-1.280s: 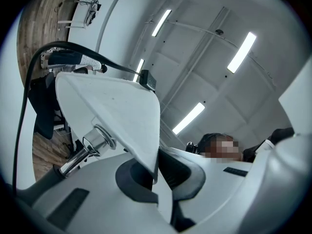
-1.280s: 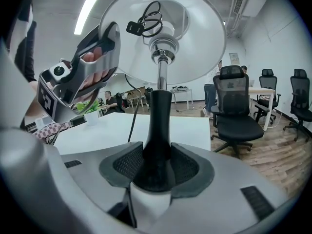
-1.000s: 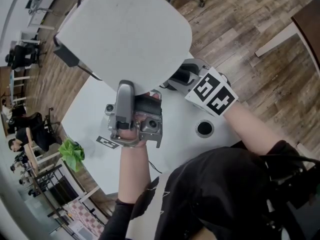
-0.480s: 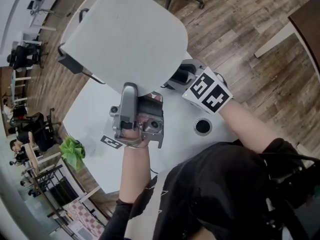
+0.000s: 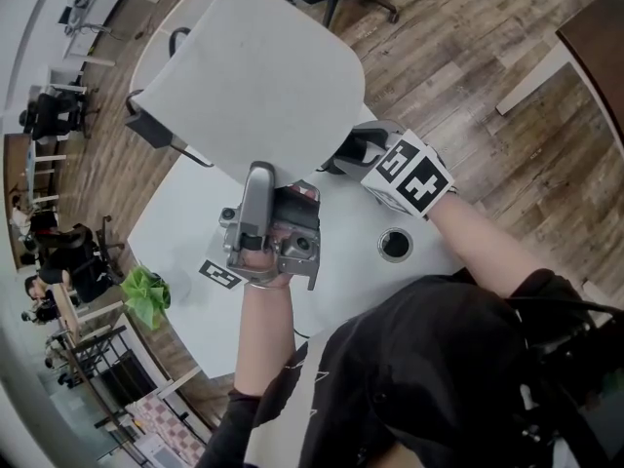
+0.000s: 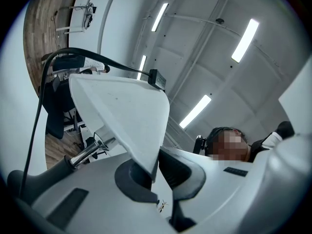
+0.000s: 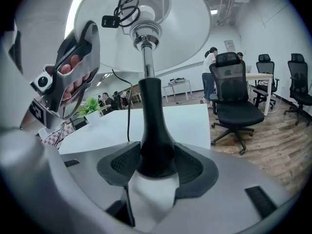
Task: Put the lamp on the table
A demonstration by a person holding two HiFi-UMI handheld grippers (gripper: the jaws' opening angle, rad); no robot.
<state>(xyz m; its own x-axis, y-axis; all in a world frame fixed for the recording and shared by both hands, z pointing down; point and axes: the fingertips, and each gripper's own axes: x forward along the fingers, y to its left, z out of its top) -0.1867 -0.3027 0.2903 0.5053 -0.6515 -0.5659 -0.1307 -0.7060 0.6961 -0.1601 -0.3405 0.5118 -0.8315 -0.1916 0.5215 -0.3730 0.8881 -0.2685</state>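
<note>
The lamp has a wide white shade (image 5: 253, 76) over a chrome neck and a black stem (image 7: 151, 126). My left gripper (image 5: 276, 185) is shut on the shade's lower rim (image 6: 122, 116), which is pinched between its pads (image 6: 153, 172). My right gripper (image 5: 339, 160) reaches under the shade from the right. Its pads flank the flared foot of the stem (image 7: 155, 167). Its jaws have just been opening, and the stem stands between them. A black cord (image 7: 128, 116) hangs from the bundle under the shade down to the white table (image 5: 185, 222).
The table has a round black cable hole (image 5: 395, 245) near its front edge, a marker tag (image 5: 221, 274) and a green plant (image 5: 143, 295) at its left. Black office chairs (image 7: 239, 106) stand on the wooden floor beyond. People sit at desks far off.
In the head view the shade has shifted a little up and to the right. The right gripper's marker cube has rolled slightly. Both hands stay about where they were.
</note>
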